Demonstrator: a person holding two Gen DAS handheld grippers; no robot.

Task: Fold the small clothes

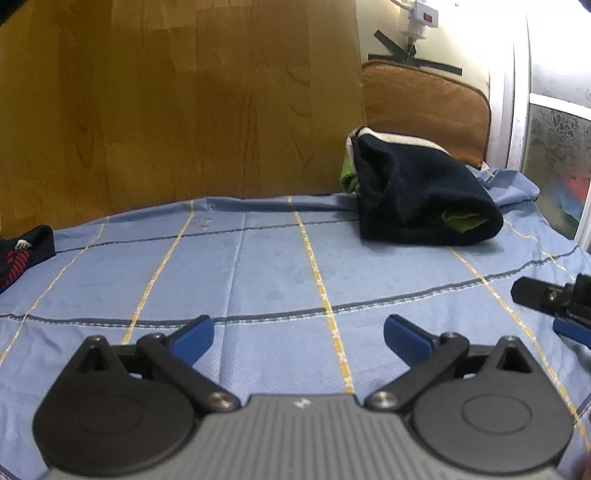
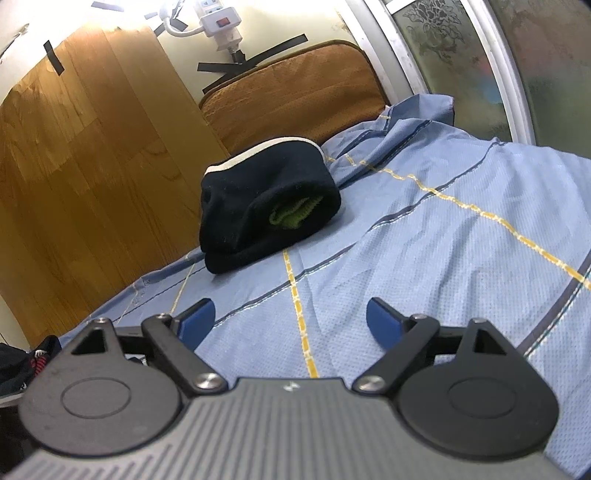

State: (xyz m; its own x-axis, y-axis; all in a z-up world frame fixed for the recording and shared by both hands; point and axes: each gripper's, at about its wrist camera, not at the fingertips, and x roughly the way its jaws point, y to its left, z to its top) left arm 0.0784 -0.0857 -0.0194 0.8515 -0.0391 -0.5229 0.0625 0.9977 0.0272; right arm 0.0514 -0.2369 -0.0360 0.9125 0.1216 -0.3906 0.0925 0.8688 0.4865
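Note:
A folded dark navy garment (image 1: 417,195) with a white band and green cloth tucked inside lies at the back right of the blue checked cloth (image 1: 266,273). The right wrist view shows the same bundle (image 2: 258,210) ahead and to the left. A dark piece with red stripes (image 1: 22,254) lies at the far left edge, and it shows again low on the left (image 2: 33,363). My left gripper (image 1: 299,332) is open over bare cloth, nothing between its blue fingers. My right gripper (image 2: 291,317) is open too, empty, well short of the bundle. Its tip (image 1: 554,302) shows at the right edge.
A wooden panel (image 1: 166,103) stands behind the cloth. A brown cushion (image 1: 424,99) leans at the back right, next to a white-framed patterned glass pane (image 2: 454,55). A power strip (image 2: 218,18) and black tape are on the wall.

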